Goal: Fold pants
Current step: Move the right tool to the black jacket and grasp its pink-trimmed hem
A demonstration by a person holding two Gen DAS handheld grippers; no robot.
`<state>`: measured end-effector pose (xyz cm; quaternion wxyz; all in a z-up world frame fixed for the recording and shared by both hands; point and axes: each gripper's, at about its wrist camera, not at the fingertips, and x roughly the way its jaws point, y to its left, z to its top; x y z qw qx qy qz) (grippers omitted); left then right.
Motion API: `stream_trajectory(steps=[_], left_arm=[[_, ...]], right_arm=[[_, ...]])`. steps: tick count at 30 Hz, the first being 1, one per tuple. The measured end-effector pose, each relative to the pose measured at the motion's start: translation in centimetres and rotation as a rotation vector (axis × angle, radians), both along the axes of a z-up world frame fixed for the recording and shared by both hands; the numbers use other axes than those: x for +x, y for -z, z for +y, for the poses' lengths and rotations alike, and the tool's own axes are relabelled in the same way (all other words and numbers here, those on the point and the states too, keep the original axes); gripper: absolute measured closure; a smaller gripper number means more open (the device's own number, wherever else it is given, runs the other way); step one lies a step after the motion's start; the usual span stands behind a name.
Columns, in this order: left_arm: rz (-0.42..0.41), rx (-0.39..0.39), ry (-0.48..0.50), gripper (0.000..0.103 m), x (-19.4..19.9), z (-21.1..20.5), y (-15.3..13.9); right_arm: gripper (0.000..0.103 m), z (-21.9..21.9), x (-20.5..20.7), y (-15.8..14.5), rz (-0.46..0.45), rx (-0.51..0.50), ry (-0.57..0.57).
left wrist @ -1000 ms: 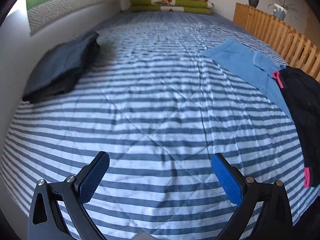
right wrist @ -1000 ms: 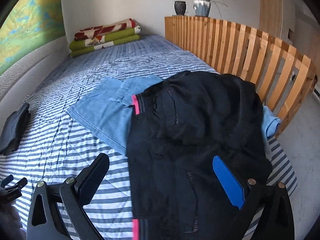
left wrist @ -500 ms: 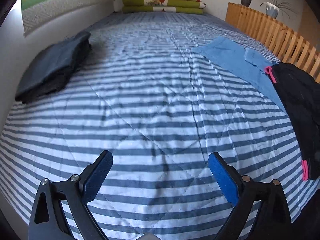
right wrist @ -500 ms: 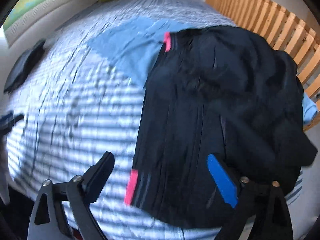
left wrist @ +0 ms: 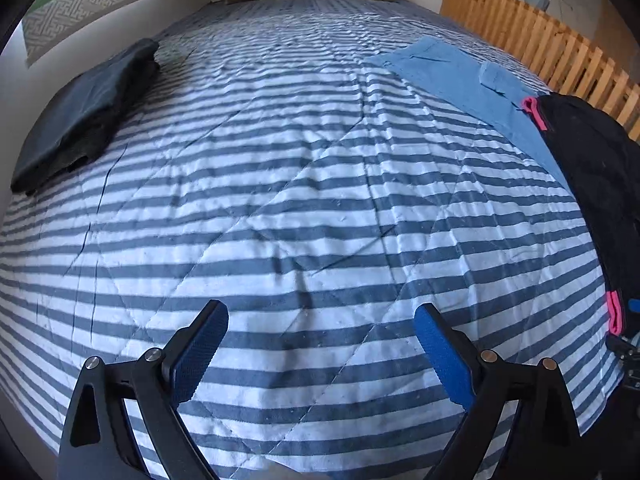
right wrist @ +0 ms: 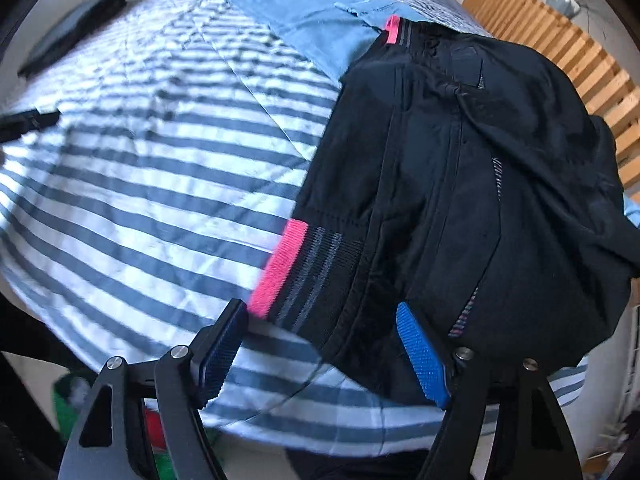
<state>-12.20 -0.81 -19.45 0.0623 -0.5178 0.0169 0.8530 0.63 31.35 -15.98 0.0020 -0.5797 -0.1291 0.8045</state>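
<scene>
Right gripper (right wrist: pixel 320 344) lowered, jaws closing around one black pants (right wrist: pixel 460 184) hem, two folded garments beside

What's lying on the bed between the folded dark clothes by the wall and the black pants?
Only bare striped bedspread, in the left wrist view, between the folded dark clothes and the black pants. The blue garment lies farther back, partly under the pants.

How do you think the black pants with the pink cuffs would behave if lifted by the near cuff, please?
The black pants would probably be floppy: they lie crumpled in soft folds over the blue garment. Lifted by the pink cuff, the rest would likely trail and drag. They look thin, so probably light, and perhaps a little slippery.
</scene>
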Motion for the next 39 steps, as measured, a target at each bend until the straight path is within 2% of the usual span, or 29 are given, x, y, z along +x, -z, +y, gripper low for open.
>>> stream_trajectory(steps=[2, 4, 8, 10, 13, 16, 17, 20, 21, 26, 29, 31, 34, 39], left_arm=[[-0.008, 0.018, 0.003, 0.008, 0.1, -0.3, 0.2], [0.006, 0.013, 0.002, 0.014, 0.4, -0.3, 0.0], [-0.001, 0.038, 0.047, 0.014, 0.7, 0.1, -0.2], [0.015, 0.034, 0.054, 0.015, 1.0, 0.4, -0.3], [0.022, 0.059, 0.045, 0.015, 1.3, 0.2, -0.4], [0.024, 0.152, -0.029, 0.015, 1.7, -1.1, -0.8], [0.013, 0.159, -0.038, 0.015, 1.6, -1.3, -0.8], [-0.055, 0.094, -0.007, 0.015, 0.9, -1.2, -0.5], [-0.054, 0.087, -0.011, 0.015, 0.7, -1.3, -0.6], [-0.021, 0.107, -0.079, 0.015, -0.2, -3.0, -2.2], [-0.042, 0.166, -0.094, 0.015, -1.2, -4.9, -2.8], [0.003, 0.176, -0.111, 0.019, -1.6, -6.4, -4.0], [0.070, 0.193, -0.145, 0.020, -1.6, -8.5, -5.9], [0.174, 0.177, -0.221, 0.020, -1.5, -12.4, -8.8]], right_arm=[[0.035, 0.2, -0.2, -0.3, 0.005, -0.012, -0.002], [0.049, 0.4, -0.4, -0.6, 0.005, -0.031, -0.004], [0.062, 0.5, -1.0, -1.4, 0.014, -0.039, 0.008], [0.072, 0.8, -1.4, -2.3, 0.041, -0.044, 0.028], [0.080, 1.5, -1.7, -4.2, 0.108, -0.053, 0.076], [0.083, 2.4, -2.6, -6.5, 0.177, -0.053, 0.117], [0.084, 2.7, -3.0, -7.5, 0.201, -0.057, 0.133], [0.085, 2.9, -4.5, -9.9, 0.239, -0.102, 0.150], [0.085, 2.4, -5.0, -10.5, 0.250, -0.111, 0.143], [0.087, -1.6, -8.1, -15.4, 0.329, -0.173, 0.053], [0.093, -6.0, -10.1, -18.0, 0.379, -0.178, -0.026], [0.093, -9.3, -11.3, -19.5, 0.396, -0.180, -0.080], [0.094, -14.2, -12.3, -20.6, 0.406, -0.168, -0.168], [0.094, -21.3, -13.6, -22.8, 0.374, -0.263, -0.267]])
